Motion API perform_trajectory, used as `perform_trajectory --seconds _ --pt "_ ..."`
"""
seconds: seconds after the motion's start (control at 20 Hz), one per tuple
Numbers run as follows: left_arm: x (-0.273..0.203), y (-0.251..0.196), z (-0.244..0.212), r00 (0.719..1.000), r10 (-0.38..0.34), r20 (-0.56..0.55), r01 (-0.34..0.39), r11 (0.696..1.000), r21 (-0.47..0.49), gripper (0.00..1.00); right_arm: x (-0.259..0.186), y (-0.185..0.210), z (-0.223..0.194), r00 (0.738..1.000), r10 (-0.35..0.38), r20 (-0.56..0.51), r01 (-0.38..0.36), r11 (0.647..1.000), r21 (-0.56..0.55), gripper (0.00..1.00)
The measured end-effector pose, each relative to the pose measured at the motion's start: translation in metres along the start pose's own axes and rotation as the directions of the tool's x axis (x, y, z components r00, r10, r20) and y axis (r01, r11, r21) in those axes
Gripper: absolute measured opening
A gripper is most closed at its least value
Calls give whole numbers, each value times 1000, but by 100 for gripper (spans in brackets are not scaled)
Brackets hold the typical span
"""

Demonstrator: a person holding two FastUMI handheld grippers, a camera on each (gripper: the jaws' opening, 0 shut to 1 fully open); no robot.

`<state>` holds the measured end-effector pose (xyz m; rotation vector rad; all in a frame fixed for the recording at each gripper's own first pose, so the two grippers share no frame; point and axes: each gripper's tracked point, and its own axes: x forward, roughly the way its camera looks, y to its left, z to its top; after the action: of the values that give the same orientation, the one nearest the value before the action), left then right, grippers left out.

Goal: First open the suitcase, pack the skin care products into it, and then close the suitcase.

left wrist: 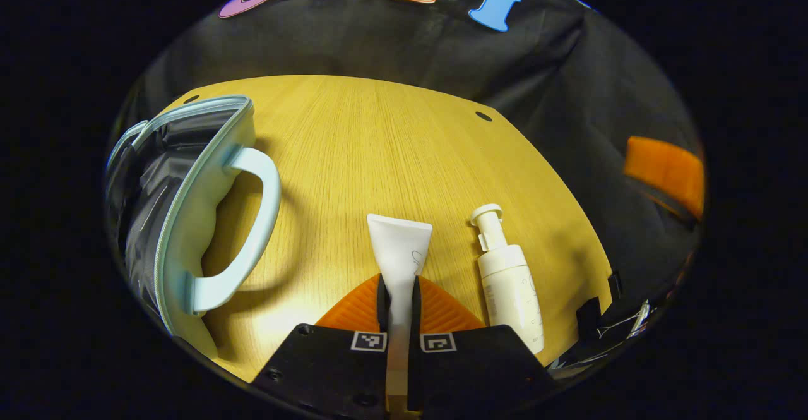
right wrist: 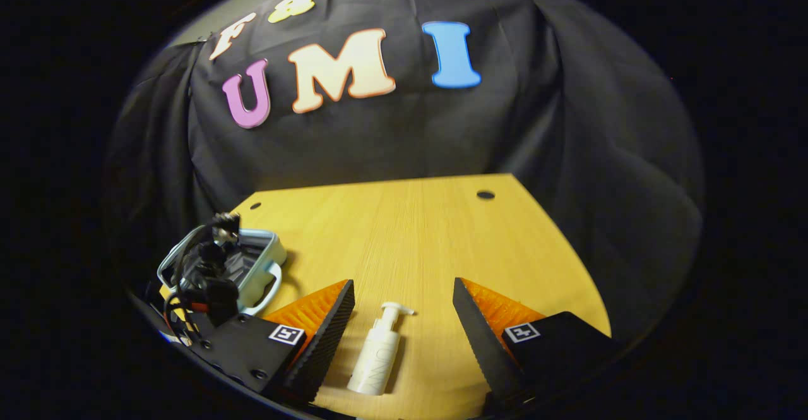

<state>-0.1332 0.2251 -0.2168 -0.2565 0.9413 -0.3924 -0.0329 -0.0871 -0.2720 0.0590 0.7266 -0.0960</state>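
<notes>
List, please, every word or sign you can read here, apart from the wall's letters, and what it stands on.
Tube: faint mark, too blurred to read.
Bottle: grey print down its side, too blurred to read.
Left gripper and right gripper: square coded tags, no words.

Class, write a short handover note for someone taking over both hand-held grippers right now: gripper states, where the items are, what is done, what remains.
Left hand-held gripper: shut on the white squeeze tube, just above the wooden table.
Right hand-held gripper: open, hovering over the white pump bottle, which lies on the table.
Pale blue suitcase: already unzipped and open, at the table's left side.
Done: suitcase opened, tube grasped.
Left: put the tube in, pick up and pack the bottle, close the suitcase.
</notes>
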Motion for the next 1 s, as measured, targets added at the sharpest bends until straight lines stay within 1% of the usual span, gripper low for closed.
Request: perform_trajectory --seconds 0.1,0.15,0.2,0.25,0.3,0.35,0.4,0.5,0.55,0.6,0.65,0.7,0.75,0.8,0.85,0.9,0.95,1.0 --pt "-1 0 3 1000 -2 5 2 1000 23 5 15 -1 -34 994 -6 -105 7 1000 4 99" --pt "-4 -2 5 1000 -4 10 4 1000 27 5 18 2 -49 987 5 -159 -4 1000 6 99" --pt "-7 -4 9 1000 -12 13 11 1000 29 5 23 9 -66 978 18 -207 -16 1000 8 96" --pt "-11 -5 14 1000 -19 25 18 999 33 4 25 12 -77 970 22 -243 -22 1000 6 93" --pt "-15 -8 20 999 -23 38 22 999 32 4 28 16 -90 961 26 -274 -28 1000 -5 97" --pt "-20 -10 26 998 -30 49 28 999 32 4 31 19 -100 952 31 -304 -37 999 -12 93" --pt "-26 -11 34 997 -37 65 35 999 32 4 32 22 -109 942 41 -332 -47 999 -10 96" --pt "-39 -13 52 994 -45 96 42 998 37 4 34 28 -124 923 50 -381 -54 999 1 94" --pt "-45 -12 60 993 -44 110 40 998 39 4 36 29 -129 916 49 -398 -50 999 9 86" --pt "-52 -9 68 991 -42 123 38 999 38 4 36 31 -135 908 51 -416 -47 999 20 87" --pt "-60 -5 76 990 -38 137 33 999 38 4 36 34 -138 900 54 -433 -44 998 33 77" --pt "-68 -1 85 988 -30 154 25 999 38 4 33 33 -137 901 47 -432 -35 999 37 68" --pt "-77 4 92 987 -19 162 14 999 37 2 36 30 -136 903 41 -428 -30 999 32 67" --pt "-85 11 99 984 -9 179 2 999 40 4 35 28 -138 901 39 -431 -29 999 30 67" --pt "-91 21 103 983 8 182 -16 999 39 4 36 27 -137 903 35 -427 -27 999 23 64" --pt "-96 32 106 982 25 185 -32 999 40 4 36 29 -139 901 34 -433 -34 999 8 64" --pt "-100 44 106 981 45 186 -52 998 32 5 36 28 -138 901 29 -432 -39 999 -13 60" --pt "-102 58 108 980 67 185 -72 997 20 4 36 28 -138 902 18 -431 -36 999 -34 59"
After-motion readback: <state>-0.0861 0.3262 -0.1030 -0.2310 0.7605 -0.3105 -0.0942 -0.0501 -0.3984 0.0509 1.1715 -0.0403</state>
